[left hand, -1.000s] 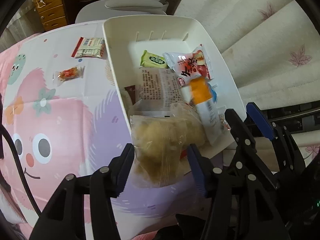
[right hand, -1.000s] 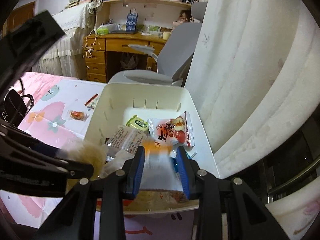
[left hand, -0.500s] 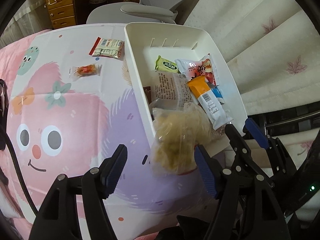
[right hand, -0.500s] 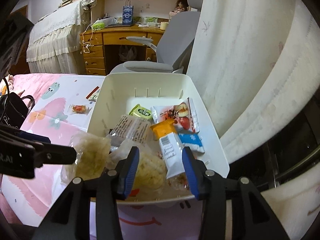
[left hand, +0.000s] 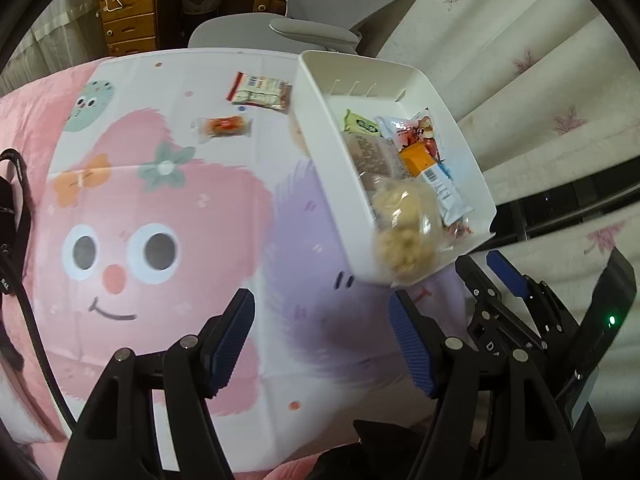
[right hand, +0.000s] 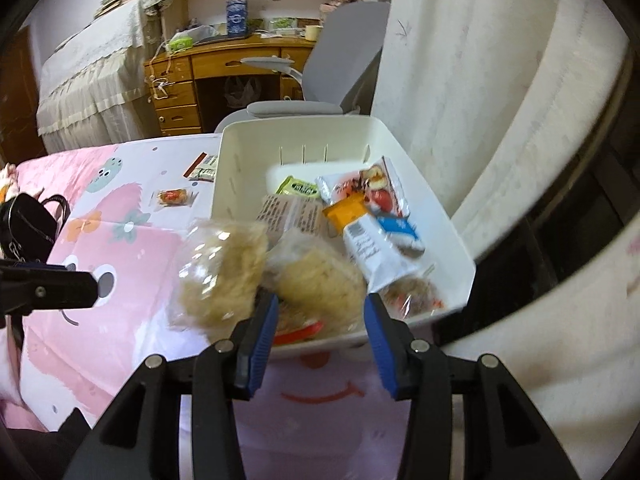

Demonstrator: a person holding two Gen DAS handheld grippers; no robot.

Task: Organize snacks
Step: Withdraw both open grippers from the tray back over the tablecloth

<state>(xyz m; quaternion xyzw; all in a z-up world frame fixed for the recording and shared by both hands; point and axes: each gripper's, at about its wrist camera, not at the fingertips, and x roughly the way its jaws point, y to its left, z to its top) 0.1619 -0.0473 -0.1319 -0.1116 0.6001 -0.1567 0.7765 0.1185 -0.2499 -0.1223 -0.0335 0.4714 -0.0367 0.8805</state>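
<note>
While both grippers hang apart, empty, left gripper (left hand: 320, 344) above cartoon cloth, right gripper (right hand: 320, 320) before white bin (right hand: 460, 248): puffed-snack bag (right hand: 220, 272) draped over bin's near rim, likely needing nudge inside; two packets (left hand: 224, 126) (left hand: 260, 90) beyond await collection

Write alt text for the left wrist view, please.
Open, empty tongs hang above a pink cartoon tablecloth. A white bin at right is full of snack packets, and a clear bag of puffed snacks hangs over its near rim. Two wrapped snacks lie on the cloth.
</note>
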